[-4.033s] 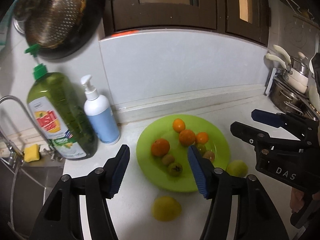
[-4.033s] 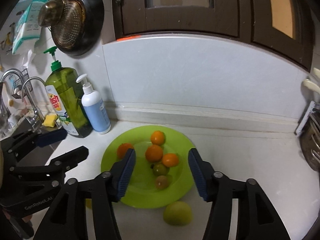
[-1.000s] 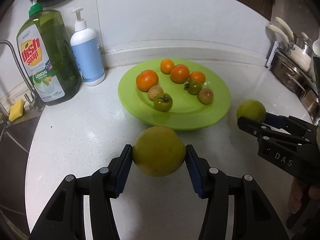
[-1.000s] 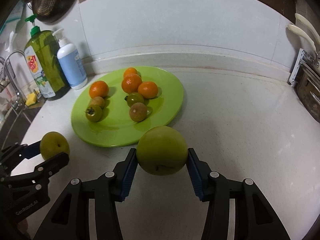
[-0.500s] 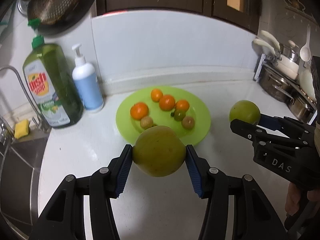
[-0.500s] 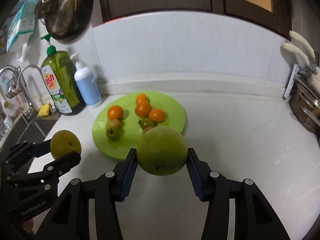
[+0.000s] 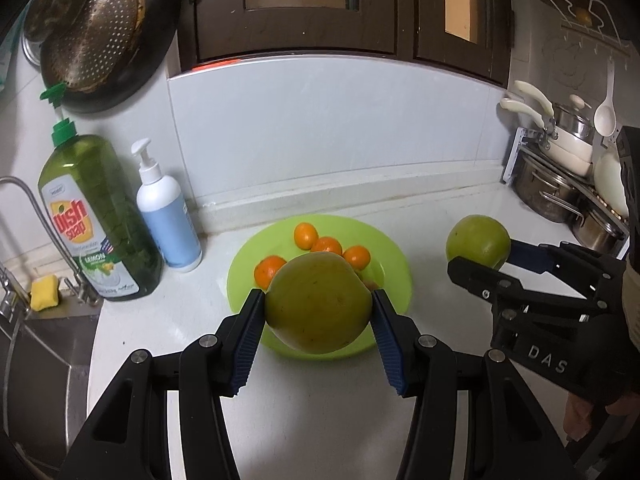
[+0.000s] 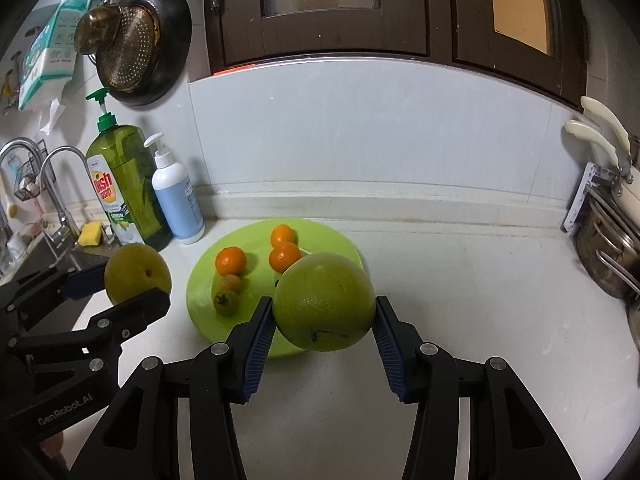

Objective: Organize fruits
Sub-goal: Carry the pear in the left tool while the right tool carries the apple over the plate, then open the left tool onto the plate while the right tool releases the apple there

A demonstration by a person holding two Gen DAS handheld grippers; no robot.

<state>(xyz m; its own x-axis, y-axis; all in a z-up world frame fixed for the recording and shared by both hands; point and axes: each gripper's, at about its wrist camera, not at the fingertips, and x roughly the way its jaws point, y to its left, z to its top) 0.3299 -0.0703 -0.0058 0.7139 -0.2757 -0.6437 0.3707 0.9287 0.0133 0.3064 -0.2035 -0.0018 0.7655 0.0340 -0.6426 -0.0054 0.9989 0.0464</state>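
My left gripper [image 7: 318,308] is shut on a large yellow-green fruit [image 7: 318,300], held in the air in front of the green plate [image 7: 394,260]. It also shows in the right wrist view [image 8: 138,272]. My right gripper [image 8: 324,312] is shut on a large green fruit [image 8: 324,300], also held up; it shows in the left wrist view [image 7: 478,240]. The plate [image 8: 200,284] lies on the white counter and holds several small oranges [image 8: 231,261] and small green-brown fruits [image 8: 226,303].
A green dish soap bottle [image 7: 96,216] and a white-blue pump bottle [image 7: 168,216] stand at the back left by the sink tap [image 8: 56,184]. Pots and a rack [image 7: 560,176] stand at the right. A pan and strainer [image 8: 136,40] hang on the wall.
Both grippers have lifted further up and back from the counter with their fruits, so the plate looks smaller and lower.
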